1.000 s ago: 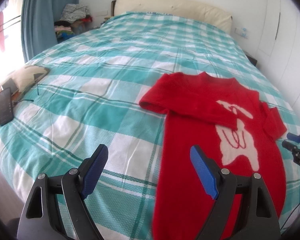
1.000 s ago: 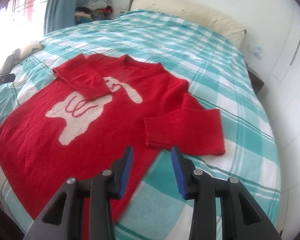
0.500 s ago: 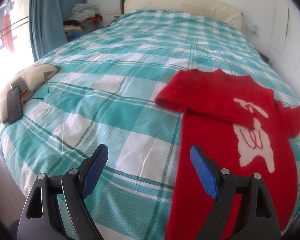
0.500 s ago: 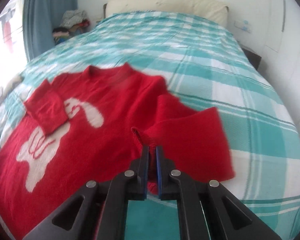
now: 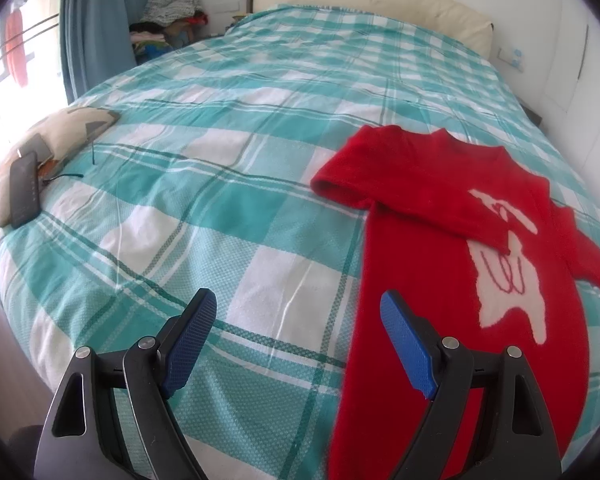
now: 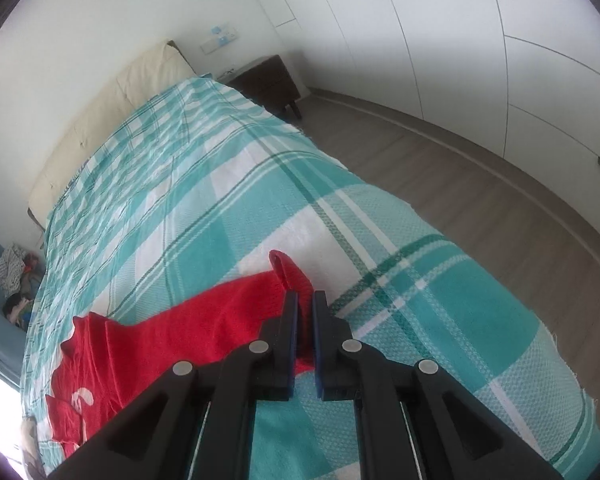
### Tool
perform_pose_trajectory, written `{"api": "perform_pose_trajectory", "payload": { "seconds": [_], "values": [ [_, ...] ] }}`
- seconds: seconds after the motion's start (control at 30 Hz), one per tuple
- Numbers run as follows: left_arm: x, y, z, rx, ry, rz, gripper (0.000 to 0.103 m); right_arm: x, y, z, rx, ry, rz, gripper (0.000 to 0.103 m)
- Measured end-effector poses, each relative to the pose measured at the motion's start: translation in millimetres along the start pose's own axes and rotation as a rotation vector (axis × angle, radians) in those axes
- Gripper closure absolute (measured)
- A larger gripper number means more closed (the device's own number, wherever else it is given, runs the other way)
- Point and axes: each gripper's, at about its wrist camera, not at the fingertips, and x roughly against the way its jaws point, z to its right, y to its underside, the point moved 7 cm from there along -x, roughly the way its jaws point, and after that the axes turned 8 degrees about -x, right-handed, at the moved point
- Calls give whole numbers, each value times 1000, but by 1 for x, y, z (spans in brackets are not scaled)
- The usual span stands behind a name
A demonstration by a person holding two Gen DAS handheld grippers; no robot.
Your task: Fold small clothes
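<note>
Left gripper (image 5: 298, 340) sits at the bottom of its frame, jaws spread wide with nothing between them, above the checked bedspread (image 5: 220, 216). Right gripper (image 6: 305, 314), low centre of its frame, is clamped on a sleeve (image 6: 290, 276) of the red sweater (image 5: 456, 240), whose cuff pokes up past the tips. Beyond, the sweater lies flat at the right of the left view, one sleeve folded across its white pattern; a pillow (image 5: 66, 132) lies far left

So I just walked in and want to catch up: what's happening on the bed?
A person with two handheld grippers is folding a red sweater on the checked bedspread. The right gripper is shut on the sweater's sleeve cuff, lifting it. The left gripper hangs open beside the sweater, holding nothing.
</note>
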Motion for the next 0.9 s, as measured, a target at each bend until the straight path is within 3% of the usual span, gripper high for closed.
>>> {"api": "perform_pose_trajectory", "payload": {
  "seconds": [0.1,0.23,0.43,0.9],
  "values": [
    [-1,2,-6,14,-8,-7,17,6,-3,9,-39,21,17,97],
    [-3,4,-13,53,14,-28,17,21,-9,19,-31,135,87,98],
    [-4,5,-14,61,18,-38,17,-5,7,48,-73,219,-31,98],
    [1,6,-18,45,-19,-16,17,2,14,64,-85,305,-35,99]
  ]
}}
